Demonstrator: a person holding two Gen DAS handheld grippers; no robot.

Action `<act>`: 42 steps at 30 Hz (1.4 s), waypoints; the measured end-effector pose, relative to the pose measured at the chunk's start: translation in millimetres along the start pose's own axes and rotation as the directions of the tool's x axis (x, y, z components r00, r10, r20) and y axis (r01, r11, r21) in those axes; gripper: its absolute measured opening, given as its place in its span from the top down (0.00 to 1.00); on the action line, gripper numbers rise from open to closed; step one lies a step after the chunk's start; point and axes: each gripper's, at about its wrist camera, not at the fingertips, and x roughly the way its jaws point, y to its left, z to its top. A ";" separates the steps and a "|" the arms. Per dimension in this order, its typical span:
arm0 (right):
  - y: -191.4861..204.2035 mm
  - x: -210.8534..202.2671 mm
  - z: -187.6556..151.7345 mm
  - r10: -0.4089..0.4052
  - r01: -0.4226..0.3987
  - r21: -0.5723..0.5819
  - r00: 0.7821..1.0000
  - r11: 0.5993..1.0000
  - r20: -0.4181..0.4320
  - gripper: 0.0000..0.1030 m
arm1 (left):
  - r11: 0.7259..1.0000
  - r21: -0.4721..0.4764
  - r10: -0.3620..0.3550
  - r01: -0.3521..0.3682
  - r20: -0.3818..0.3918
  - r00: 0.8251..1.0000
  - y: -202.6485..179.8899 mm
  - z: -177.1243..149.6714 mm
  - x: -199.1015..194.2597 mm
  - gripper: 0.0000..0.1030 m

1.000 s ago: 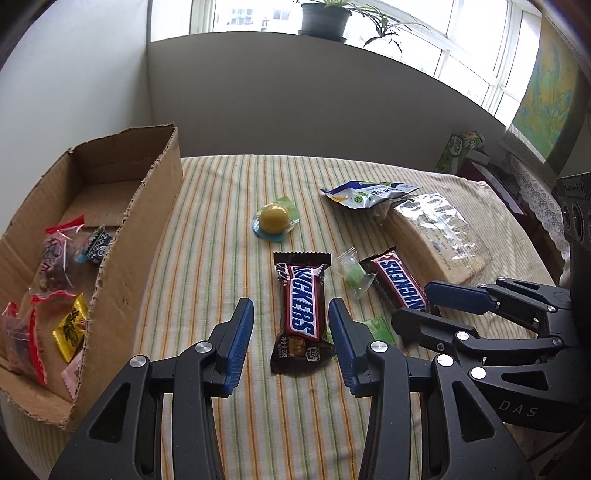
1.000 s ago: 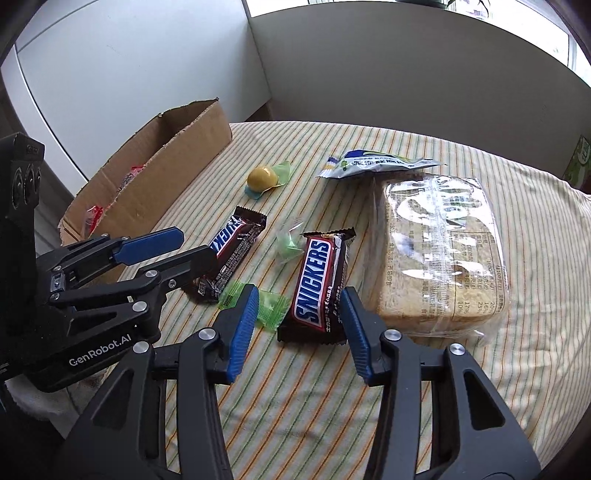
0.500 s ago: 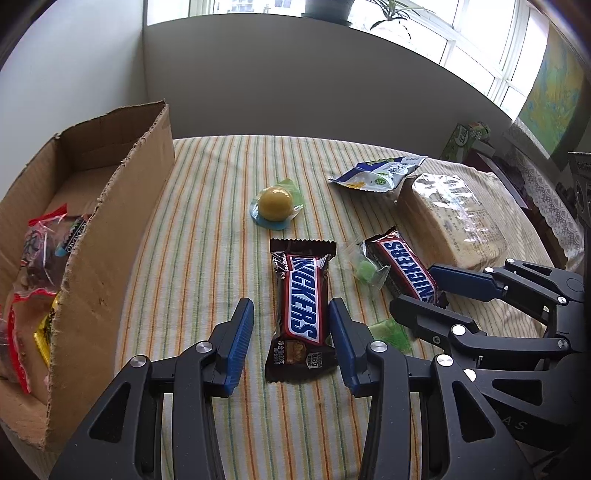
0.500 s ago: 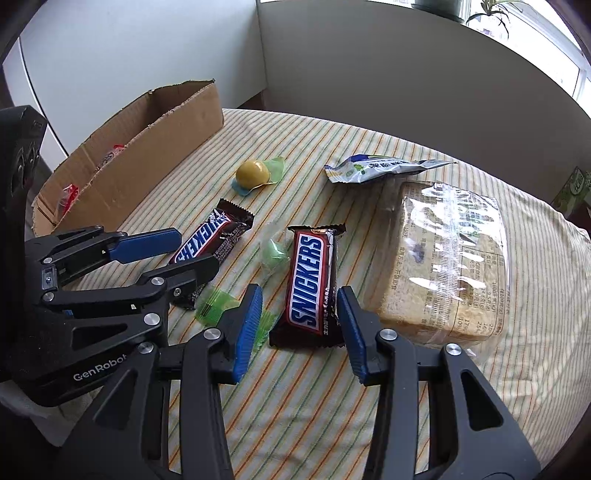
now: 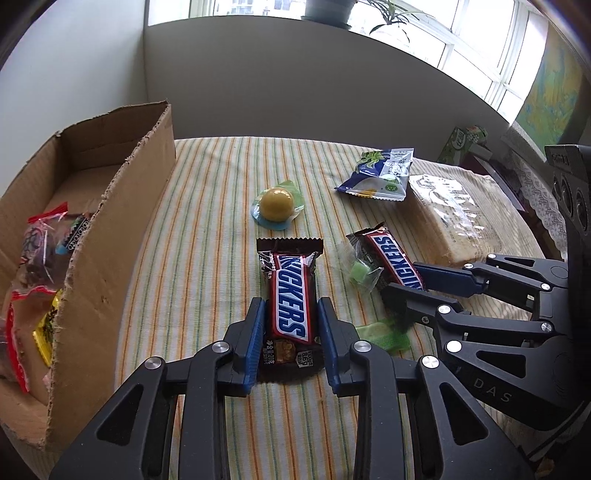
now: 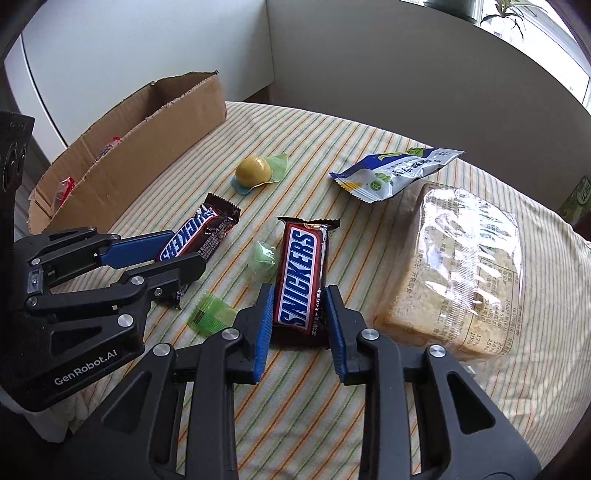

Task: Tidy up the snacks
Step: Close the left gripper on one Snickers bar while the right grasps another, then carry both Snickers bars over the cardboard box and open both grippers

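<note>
I'm working in a home: a striped tablecloth [image 5: 221,206] over the table, a potted plant [image 5: 328,11] on the windowsill, a map [image 5: 550,96] on the wall, a lace-edged cloth [image 5: 543,206] nearby.

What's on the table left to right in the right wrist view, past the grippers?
Cardboard box → left Snickers bar → yellow ball candy → right Snickers bar → blue-and-white snack packet → wrapped bread loaf.
</note>
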 end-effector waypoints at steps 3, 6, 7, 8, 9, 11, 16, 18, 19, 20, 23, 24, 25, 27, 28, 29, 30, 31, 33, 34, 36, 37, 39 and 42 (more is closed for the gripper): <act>-1.1 -3.9 -0.8 0.003 -0.003 0.011 1.000 1.000 0.009 0.73 | 1.000 -0.003 0.000 0.000 0.016 1.000 1.5 -0.5 -4.7 0.74; -2.1 -10.2 -2.4 0.008 -0.009 0.020 1.000 1.000 0.018 0.73 | 1.000 -0.013 -0.001 0.001 0.028 1.000 4.3 -0.6 -9.5 0.74; -1.6 -12.5 -2.8 0.007 -0.007 0.021 1.000 1.000 0.022 0.73 | 1.000 -0.013 -0.002 0.003 0.035 0.999 4.8 -0.7 -11.9 0.74; -1.5 -14.8 -3.1 0.005 -0.006 0.023 1.000 1.000 0.027 0.73 | 1.000 -0.012 -0.002 0.002 0.041 0.999 4.5 -0.7 -14.1 0.74; -1.4 -17.2 -3.0 0.007 -0.008 0.025 0.999 1.000 0.031 0.73 | 1.000 -0.011 -0.003 0.004 0.048 0.999 4.2 -1.1 -16.7 0.74; -0.5 -23.8 -2.6 0.010 -0.011 0.028 0.999 1.000 0.042 0.73 | 1.000 -0.007 -0.007 0.008 0.061 0.998 2.5 -2.3 -23.1 0.74; 6.2 -44.1 1.7 0.012 -0.013 0.015 0.997 1.000 0.076 0.73 | 1.000 0.008 -0.012 0.012 0.100 0.995 -2.4 -2.6 -39.5 0.74; 9.1 -52.5 5.4 0.015 -0.016 0.010 0.996 1.000 0.093 0.73 | 1.000 0.008 -0.013 0.012 0.123 0.992 -3.8 -3.1 -47.5 0.74; 10.7 -56.5 7.5 0.017 -0.018 0.008 0.995 1.000 0.100 0.73 | 1.000 0.008 -0.009 0.008 0.134 0.991 -3.8 -3.5 -51.5 0.74; 12.5 -60.5 9.4 0.018 -0.019 0.005 0.994 1.000 0.109 0.73 | 1.000 0.007 -0.009 0.008 0.145 0.989 -3.9 -3.2 -55.5 0.74; 19.5 -72.4 14.5 0.025 -0.025 -0.003 0.991 1.000 0.134 0.73 | 1.000 0.013 -0.006 0.004 0.178 0.984 -5.4 -1.9 -67.8 0.74; 22.5 -75.1 16.9 0.028 -0.027 -0.008 0.990 1.000 0.141 0.73 | 1.000 0.014 0.001 -0.004 0.191 0.982 -5.3 -1.5 -71.7 0.74; 25.6 -78.5 19.1 0.032 -0.030 -0.014 0.989 0.999 0.148 0.73 | 1.000 0.012 0.005 -0.007 0.201 0.980 -4.0 -1.0 -75.1 0.74; 31.6 -84.7 24.1 0.037 -0.034 -0.023 0.986 0.999 0.165 0.73 | 1.000 0.000 0.012 -0.012 0.219 0.976 1.0 -0.2 -81.5 0.74; 34.8 -87.8 26.3 0.042 -0.038 -0.028 0.984 0.999 0.172 0.73 | 1.000 -0.006 0.018 -0.017 0.229 0.973 4.2 0.2 -85.3 0.74; 38.9 -89.6 28.8 0.046 -0.040 -0.034 0.983 0.999 0.178 0.73 | 1.000 -0.012 0.025 -0.023 0.238 0.971 7.4 0.6 -88.6 0.74; 42.7 -91.6 31.8 0.049 -0.042 -0.039 0.982 0.998 0.184 0.73 | 0.999 -0.020 0.033 -0.029 0.247 0.969 11.1 1.1 -91.3 0.74; 46.3 -93.1 34.7 0.053 -0.045 -0.045 0.980 0.998 0.190 0.73 | 0.999 -0.029 0.040 -0.034 0.255 0.966 14.8 1.2 -93.8 0.74; 54.0 -94.3 41.2 0.060 -0.049 -0.058 0.978 0.997 0.199 0.73 | 0.998 -0.052 0.054 -0.041 0.266 0.962 24.7 2.2 -98.2 0.74; 57.3 -94.3 44.9 0.064 -0.053 -0.064 0.977 0.997 0.203 0.73 | 0.997 -0.065 0.060 -0.044 0.272 0.960 31.1 1.5 -101.2 0.74; 64.4 -94.0 53.0 0.074 -0.060 -0.075 0.975 0.995 0.210 0.73 | 0.994 -0.090 0.078 -0.055 0.283 0.956 42.3 2.1 -106.0 0.74; 68.5 -93.0 57.5 0.079 -0.063 -0.082 0.974 0.995 0.213 0.73 | 0.993 -0.101 0.088 -0.061 0.287 0.954 48.3 1.5 -108.2 0.74; 76.9 -88.4 66.6 0.093 -0.075 -0.094 0.974 0.993 0.207 0.73 | 0.989 -0.125 0.107 -0.073 0.292 0.950 60.2 0.9 -111.3 0.74; 88.3 -79.2 80.6 0.111 -0.091 -0.108 0.974 0.990 0.199 0.73 | 0.983 -0.158 0.136 -0.093 0.286 0.949 77.7 -0.8 -112.0 0.74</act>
